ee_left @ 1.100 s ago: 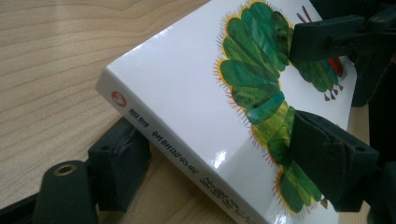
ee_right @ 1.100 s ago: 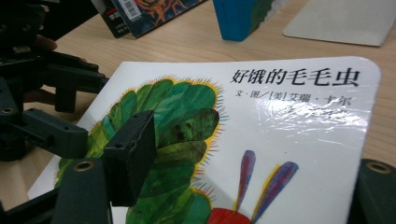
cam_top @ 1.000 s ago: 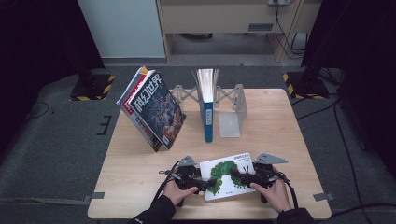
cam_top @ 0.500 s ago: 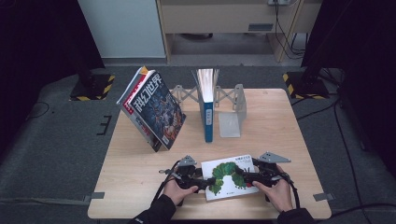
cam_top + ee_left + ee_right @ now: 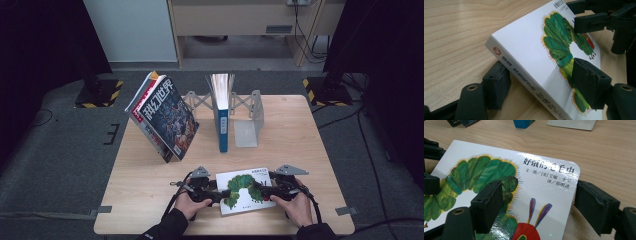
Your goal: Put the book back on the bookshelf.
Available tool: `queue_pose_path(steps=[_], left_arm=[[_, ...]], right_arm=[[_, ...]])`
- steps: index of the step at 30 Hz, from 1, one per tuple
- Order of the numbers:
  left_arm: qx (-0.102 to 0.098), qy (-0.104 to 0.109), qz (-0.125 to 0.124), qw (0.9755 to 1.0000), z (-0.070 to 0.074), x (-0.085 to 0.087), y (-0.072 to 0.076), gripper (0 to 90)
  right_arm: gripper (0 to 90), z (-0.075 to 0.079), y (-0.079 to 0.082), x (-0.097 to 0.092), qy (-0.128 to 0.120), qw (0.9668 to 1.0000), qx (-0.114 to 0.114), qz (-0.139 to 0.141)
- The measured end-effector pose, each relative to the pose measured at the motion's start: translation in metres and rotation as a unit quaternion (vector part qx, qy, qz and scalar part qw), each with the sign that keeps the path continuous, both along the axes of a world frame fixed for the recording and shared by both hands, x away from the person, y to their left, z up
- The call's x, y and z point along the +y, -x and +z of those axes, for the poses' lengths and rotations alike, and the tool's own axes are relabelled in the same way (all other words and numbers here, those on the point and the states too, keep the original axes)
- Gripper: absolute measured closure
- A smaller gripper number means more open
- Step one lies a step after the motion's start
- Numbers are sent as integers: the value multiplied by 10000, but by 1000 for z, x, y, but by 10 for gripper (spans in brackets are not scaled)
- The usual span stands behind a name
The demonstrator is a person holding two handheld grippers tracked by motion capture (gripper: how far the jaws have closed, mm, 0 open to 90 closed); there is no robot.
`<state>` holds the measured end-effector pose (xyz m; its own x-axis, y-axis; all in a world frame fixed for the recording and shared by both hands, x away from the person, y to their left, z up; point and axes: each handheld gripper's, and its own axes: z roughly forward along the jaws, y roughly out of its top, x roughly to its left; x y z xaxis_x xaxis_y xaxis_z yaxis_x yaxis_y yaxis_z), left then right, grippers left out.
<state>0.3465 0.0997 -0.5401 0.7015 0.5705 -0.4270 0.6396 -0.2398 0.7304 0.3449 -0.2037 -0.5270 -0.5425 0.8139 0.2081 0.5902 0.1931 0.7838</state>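
The pale wooden desk [image 5: 150, 200] fills the middle of the high view, with a magazine [image 5: 165, 116] leaning at centre left and a blue book [image 5: 222, 117] upright beside a metal bookend [image 5: 248, 125] at centre. At lower centre lies the white caterpillar book [image 5: 245, 192], one edge lifted off the desk. The left tool [image 5: 218, 196] grips its spine edge, one jaw under and one on the cover, and the right tool [image 5: 257, 187] clamps the opposite edge likewise.
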Motion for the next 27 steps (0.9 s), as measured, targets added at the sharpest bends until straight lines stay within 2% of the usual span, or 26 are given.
queue_pose_path(steps=[8,16,22,27], left_arm=[[62,83,-65,9999,-1,2,-1,317],[99,110,-61,9999,-1,3,-1,323],[133,155,-26,9998,-1,3,-2,337],[181,200,41,9996,-2,3,-2,350]], right_arm=[[281,0,-3,1,-97,9999,-111,1],[289,-1,-4,0,-149,9998,-112,19],[260,-2,1,-2,-240,9994,203,-161],[262,-3,3,-2,-306,9988,368,-130]])
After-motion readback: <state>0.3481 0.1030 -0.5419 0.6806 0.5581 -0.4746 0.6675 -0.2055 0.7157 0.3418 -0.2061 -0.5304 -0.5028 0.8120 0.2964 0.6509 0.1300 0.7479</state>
